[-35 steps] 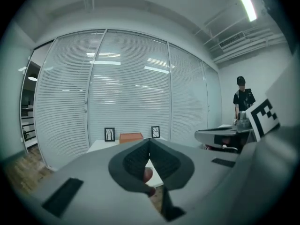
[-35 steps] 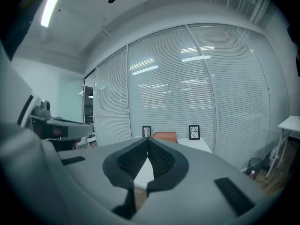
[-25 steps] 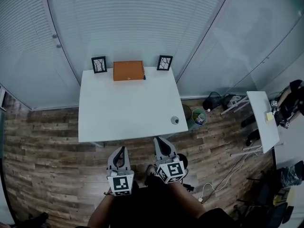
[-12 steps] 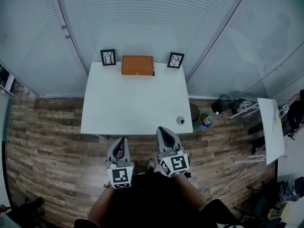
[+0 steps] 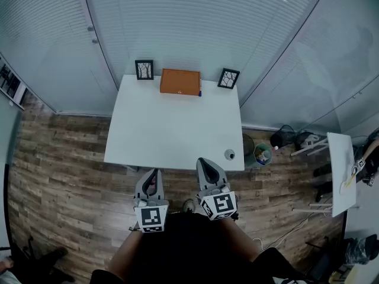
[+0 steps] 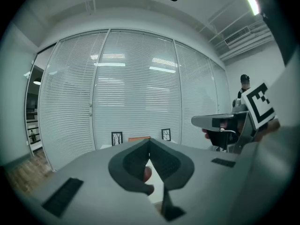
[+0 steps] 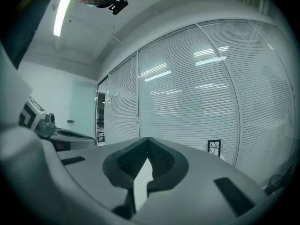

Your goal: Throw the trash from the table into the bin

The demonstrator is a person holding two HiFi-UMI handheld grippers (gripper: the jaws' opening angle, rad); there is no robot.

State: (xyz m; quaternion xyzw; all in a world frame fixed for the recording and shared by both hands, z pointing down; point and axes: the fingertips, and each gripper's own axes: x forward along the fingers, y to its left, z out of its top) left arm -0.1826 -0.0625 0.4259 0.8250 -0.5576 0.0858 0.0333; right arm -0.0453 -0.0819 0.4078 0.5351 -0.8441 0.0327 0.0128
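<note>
Lying near the front right corner of the white table (image 5: pixel 166 129), one small round grey item (image 5: pixel 229 154) is seen. Two bins are set beside that corner: a green bin (image 5: pixel 263 154) holding mixed litter and a dark bin (image 5: pixel 248 143), contents unclear. One orange box (image 5: pixel 180 81) is flanked by two picture frames (image 5: pixel 144 70). The left gripper (image 5: pixel 153 176) and right gripper (image 5: pixel 203 163) are held closed, empty.

White table (image 5: pixel 172 129), orange box (image 5: pixel 180 81), green bin (image 5: pixel 262 154)
</note>
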